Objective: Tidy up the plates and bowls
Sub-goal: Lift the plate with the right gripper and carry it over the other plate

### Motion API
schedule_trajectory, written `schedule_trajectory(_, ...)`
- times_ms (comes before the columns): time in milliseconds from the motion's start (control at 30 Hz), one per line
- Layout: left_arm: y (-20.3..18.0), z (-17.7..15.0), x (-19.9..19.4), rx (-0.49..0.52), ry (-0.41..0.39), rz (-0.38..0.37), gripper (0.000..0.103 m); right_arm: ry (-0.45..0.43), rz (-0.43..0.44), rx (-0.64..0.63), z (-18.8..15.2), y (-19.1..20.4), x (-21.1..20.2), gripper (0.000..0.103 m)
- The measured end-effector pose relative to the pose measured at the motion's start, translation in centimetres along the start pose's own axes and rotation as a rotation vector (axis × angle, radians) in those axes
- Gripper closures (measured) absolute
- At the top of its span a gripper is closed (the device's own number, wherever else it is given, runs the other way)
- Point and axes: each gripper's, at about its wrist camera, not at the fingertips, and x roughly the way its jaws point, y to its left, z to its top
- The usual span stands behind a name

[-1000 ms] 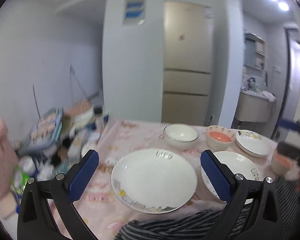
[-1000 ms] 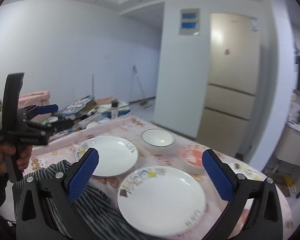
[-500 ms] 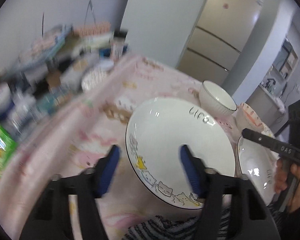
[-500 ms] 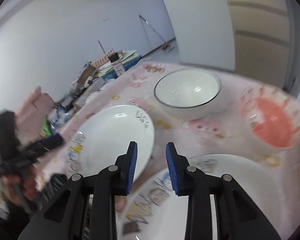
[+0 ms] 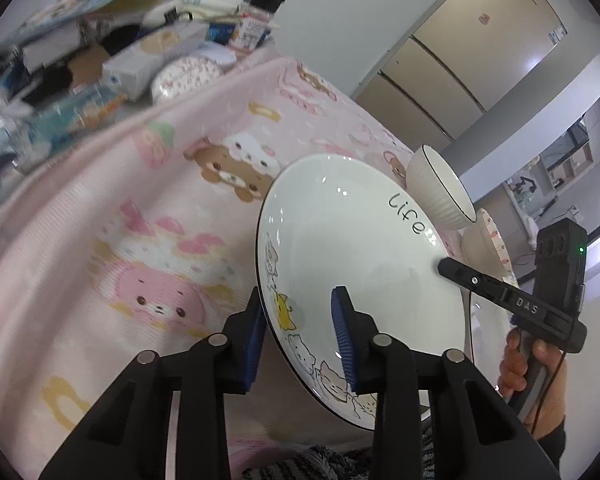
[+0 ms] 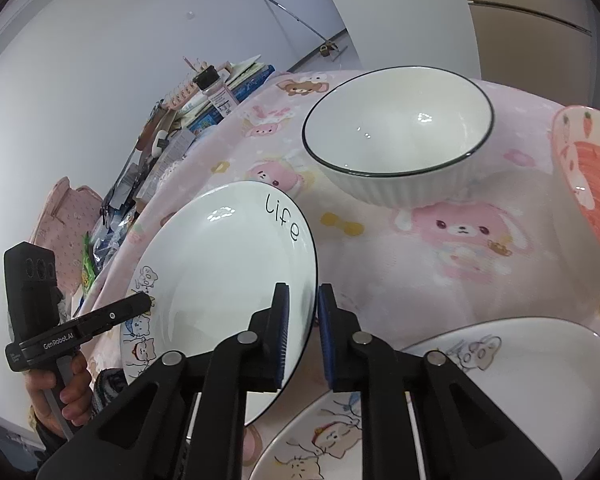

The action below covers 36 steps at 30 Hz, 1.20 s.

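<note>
White china is the story right now: the "life" plate [image 5: 360, 264] sits on the pink cartoon cloth [image 5: 140, 240] of the desk, and both claws are on it at once. The left claw [image 5: 300, 336] straddles the near-left rim, 1 blue pad under the edge and 1 over the cat drawings, pads narrowed and apparently pinching the rim, though I can't swear the grip is tight. Over on the other side, the right claw [image 6: 302, 332] has its 2 pads nearly together on the opposite rim of that same plate [image 6: 220, 272], clamped on it by the look of it.

Why 2 grips? My read: a wide, shallow plate tips easily from a single edge hold, so opposite rims keep it level for a lift. The plate looks tilted up off the cloth in the left view, though the fisheye may exaggerate that.

A second cartoon plate [image 6: 500, 392] lies just beside it, the likely stacking spot. Behind stand the white ribbed bowl [image 6: 400, 140] and the strawberry bowl [image 6: 592, 184], apart from each other, probably to be nested later.
</note>
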Motion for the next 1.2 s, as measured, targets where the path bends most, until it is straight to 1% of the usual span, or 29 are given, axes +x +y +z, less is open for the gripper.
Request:
schedule_trajectory(167, 0.4, 0.0, 0.1, -0.021, -0.002, -0.020, 0.072, 0.008, -0.042, -0.019, 0.2, 0.5, 0.7, 0.089)
schedule_trajectory(267, 0.3, 0.0, 0.0, -0.017, -0.008, -0.015, 0.074, 0.014, -0.069, -0.031, 0.4, 0.9, 1.1, 0.090)
schedule_trajectory(333, 0.3, 0.0, 0.0, -0.013, -0.014, 0.003, 0.079, 0.018, -0.101, -0.048, 0.4, 1.3, 1.4, 0.091)
schedule_trajectory(400, 0.4, 0.1, -0.1, -0.018, -0.017, 0.026, 0.085, 0.011, -0.092, -0.032, 0.4, 1.0, 1.4, 0.092)
schedule_trajectory(467, 0.0, 0.1, -0.4, 0.000, -0.032, 0.042, 0.086, -0.019, -0.064, -0.015, 0.4, 0.8, 0.7, 0.094)
schedule_trajectory(567, -1.2, 0.4, -1.7, 0.052, -0.085, 0.060, 0.087, -0.084, -0.042, -0.021, 0.6, 1.4, -1.3, 0.095)
schedule_trajectory(667, -3.2, 1.1, -3.3, 0.085, -0.124, 0.042, 0.087, -0.146, -0.021, -0.011, 0.8, 1.9, -4.2, 0.096)
schedule_trajectory(767, -5.7, 1.0, -4.3, 0.144, -0.144, 0.037, 0.087, -0.183, -0.034, -0.012, 0.3, 2.0, -6.8, 0.096)
schedule_trajectory(867, -7.7, 0.3, -4.6, 0.170, -0.132, 0.004, 0.087, -0.216, -0.055, 0.001, -1.0, 1.3, -9.7, 0.096)
schedule_trajectory(933, -9.6, -0.1, -4.3, 0.186, -0.121, -0.021, 0.087, -0.244, -0.087, -0.001, -2.1, 1.0, -11.7, 0.096)
schedule_trajectory(1067, -13.7, -1.4, -3.1, 0.260, -0.094, -0.071, 0.087, -0.292, -0.154, 0.027, -4.5, -1.0, -15.5, 0.096)
schedule_trajectory(1133, -15.4, -2.2, -2.3, 0.285, -0.072, -0.087, 0.087, -0.302, -0.151, 0.069, -5.9, -2.8, -16.9, 0.096)
schedule_trajectory(1200, -16.7, -2.8, -1.3, 0.305, -0.053, -0.087, 0.087, -0.312, -0.139, 0.111, -7.2, -4.6, -17.5, 0.096)
